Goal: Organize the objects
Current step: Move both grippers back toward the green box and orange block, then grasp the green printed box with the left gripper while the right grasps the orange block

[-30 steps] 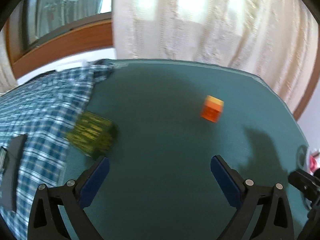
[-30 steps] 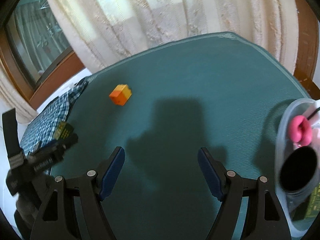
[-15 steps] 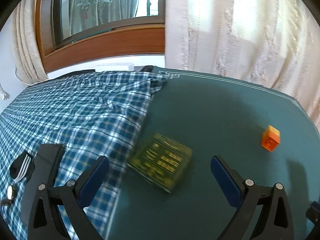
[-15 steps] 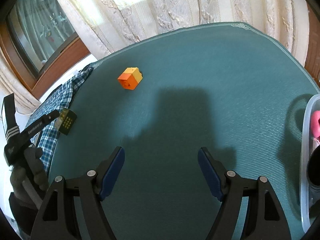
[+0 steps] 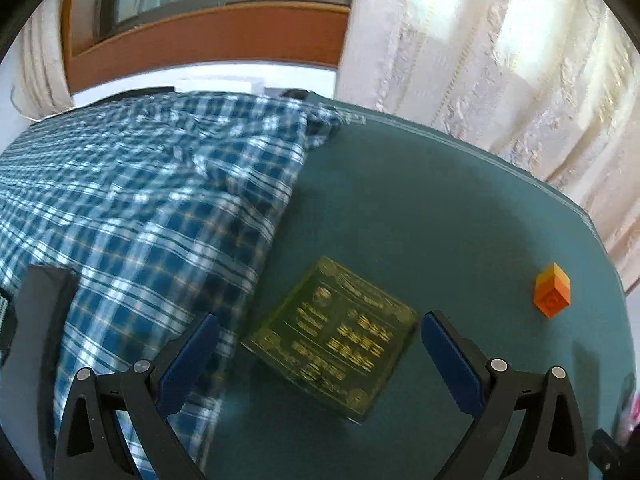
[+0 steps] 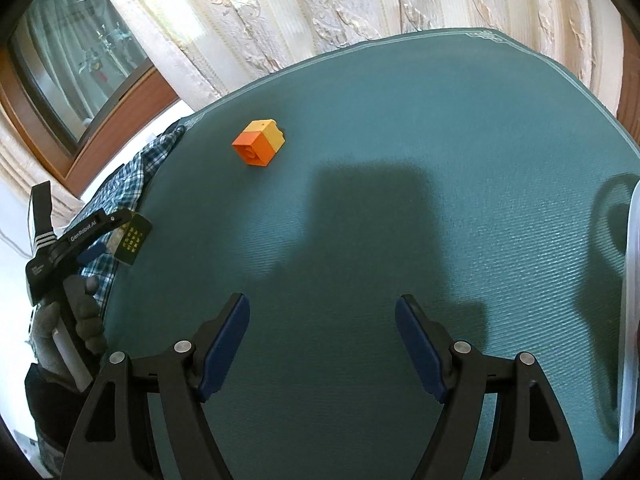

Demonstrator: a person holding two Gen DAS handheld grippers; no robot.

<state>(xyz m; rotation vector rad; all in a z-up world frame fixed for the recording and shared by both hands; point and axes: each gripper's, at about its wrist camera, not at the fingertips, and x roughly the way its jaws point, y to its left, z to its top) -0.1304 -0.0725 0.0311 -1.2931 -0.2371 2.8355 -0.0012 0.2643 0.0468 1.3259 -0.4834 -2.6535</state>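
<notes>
A flat dark green box with gold print [image 5: 334, 338] lies on the teal mat [image 5: 440, 208], beside the edge of a blue plaid cloth [image 5: 152, 200]. My left gripper [image 5: 318, 344] hangs open over it, the box between the blue fingers, which stand clear of it. An orange and yellow toy brick [image 5: 553, 295] sits further right. In the right wrist view the brick [image 6: 259, 142] rests on the mat's far left, the green box [image 6: 134, 240] at the left edge under the left gripper. My right gripper [image 6: 322, 334] is open over bare mat.
A clear plastic container rim [image 6: 630, 280] stands at the right edge. Cream curtains [image 6: 360, 0] and a wooden window frame [image 5: 208, 36] lie beyond the mat. A dark flat object [image 5: 40, 312] rests on the plaid cloth. A gloved hand [image 6: 76, 320] grips the left gripper's handle.
The left gripper swung left and sank; the green box now sits between its fingers instead of off to the left. The right gripper came down a little, and the container slid out right.
</notes>
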